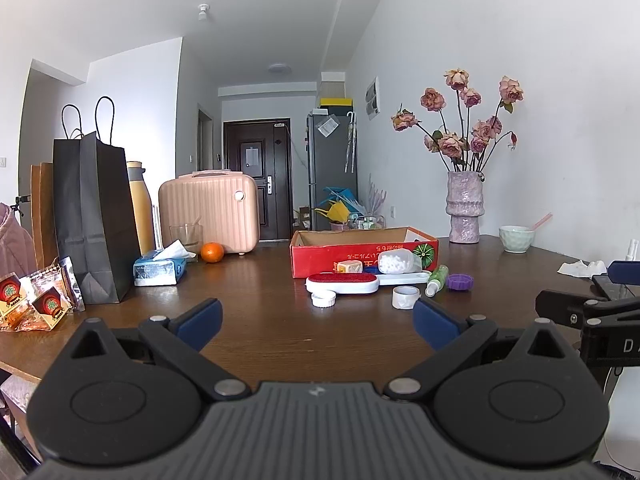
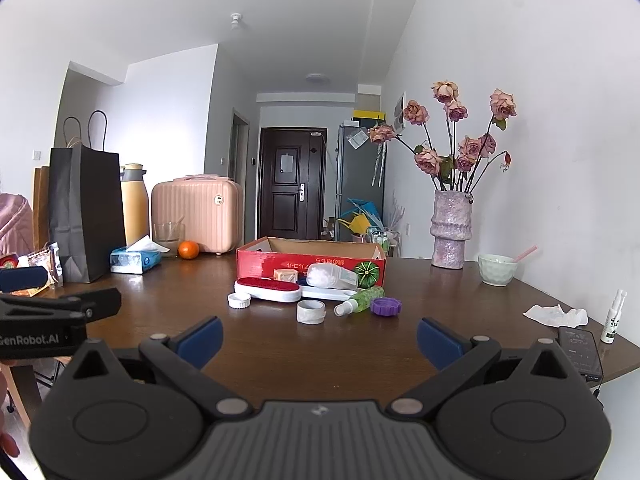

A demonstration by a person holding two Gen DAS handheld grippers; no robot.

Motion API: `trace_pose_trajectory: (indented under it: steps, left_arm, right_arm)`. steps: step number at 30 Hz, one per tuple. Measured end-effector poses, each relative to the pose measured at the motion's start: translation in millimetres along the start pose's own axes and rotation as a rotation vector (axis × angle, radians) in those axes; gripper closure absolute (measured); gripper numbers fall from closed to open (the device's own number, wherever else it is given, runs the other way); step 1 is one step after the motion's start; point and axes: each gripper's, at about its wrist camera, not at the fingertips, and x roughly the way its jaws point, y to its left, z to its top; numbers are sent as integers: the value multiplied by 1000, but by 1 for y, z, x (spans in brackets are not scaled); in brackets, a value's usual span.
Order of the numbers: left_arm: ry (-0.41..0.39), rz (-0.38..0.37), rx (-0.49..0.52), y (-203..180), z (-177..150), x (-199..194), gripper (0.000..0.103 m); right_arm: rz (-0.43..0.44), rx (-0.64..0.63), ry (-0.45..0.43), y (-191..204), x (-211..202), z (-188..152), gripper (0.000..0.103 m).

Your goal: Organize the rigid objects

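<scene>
Left tool wide, nothing between its pads, low over the surface. Right tool likewise wide & empty. Clutter sits mid-frame, well ahead of both: tape roll nearest, cap, brush, green bottle, purple lid, all just in front of red box.

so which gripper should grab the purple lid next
Right, probably. The purple lid lies at the right end of the pile, nearer the right gripper. The left gripper sits further left, and both are open and empty.
</scene>
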Motion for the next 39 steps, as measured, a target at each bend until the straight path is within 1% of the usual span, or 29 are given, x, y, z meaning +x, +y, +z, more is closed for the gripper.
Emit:
trace_pose_trajectory:
  steps: [6,9,12,13,15,17,19,20,21,22,24,25,27,28,29,30,31,32,33,35,36,38,39]
  left_arm:
    - [8,-1,2,-1,-2,3,0]
    - [9,10,11,1,-2,13,0]
    - [8,50,13,3,-3,30,0]
    - [19,58,9,3,-4,37,0]
    - [32,24,13,5,-7,47,0]
    - [48,31,13,4,-10,57,0]
    - [52,58,-25,5,-14,67,0]
    - [37,60,-59,7,-15,70,0]
    - [19,49,-103,11,-17,73,0]
    - [22,35,-130,14,-16,77,0]
    - [67,-14,-98,16,-13,92,0]
    - [88,-23,-77,15,-11,99,0]
    - [128,-15,-56,14,-8,115,0]
    - [148,-9,-47,14,-6,124,0]
    - [172,-2,-34,14,-3,135,0]
    - [202,14,-17,14,0,146,0]
    - [229,30,2,14,3,159,0]
    - [246,29,22,15,5,169,0]
    - [262,21,43,15,8,181,0]
    - [275,6,67,15,13,201,0]
    - [287,-13,80,15,16,213,0]
    - [333,-60,83,17,20,238,0]
    - [362,-91,73,19,22,252,0]
  right_arm:
    - [3,-1,8,0,2,-2,0]
    - [0,14,17,-1,8,-5,0]
    - [-2,41,47,-4,24,-8,0]
    - [-1,51,59,-6,30,-10,0]
    - [6,71,83,-11,43,-12,0]
    - [26,91,103,-17,56,-14,0]
    - [25,109,112,-24,69,-15,0]
    - [18,112,113,-27,76,-15,0]
    - [10,108,113,-28,82,-14,0]
    - [-2,100,114,-30,89,-14,0]
    - [-3,88,117,-33,103,-11,0]
    - [5,91,116,-36,111,-10,0]
    - [28,104,95,-41,127,-8,0]
    - [53,114,68,-42,135,-9,0]
    - [79,132,67,-45,144,-9,0]
    - [111,145,97,-48,154,-8,0]
    - [163,150,148,-50,167,-5,0]
    - [225,154,207,-52,181,-3,0]
    - [263,161,252,-52,195,0,0]
    - [265,168,297,-50,216,5,0]
    - [261,155,310,-48,227,7,4]
    - [274,94,343,-40,251,13,10]
    - [280,59,359,-36,264,16,11]
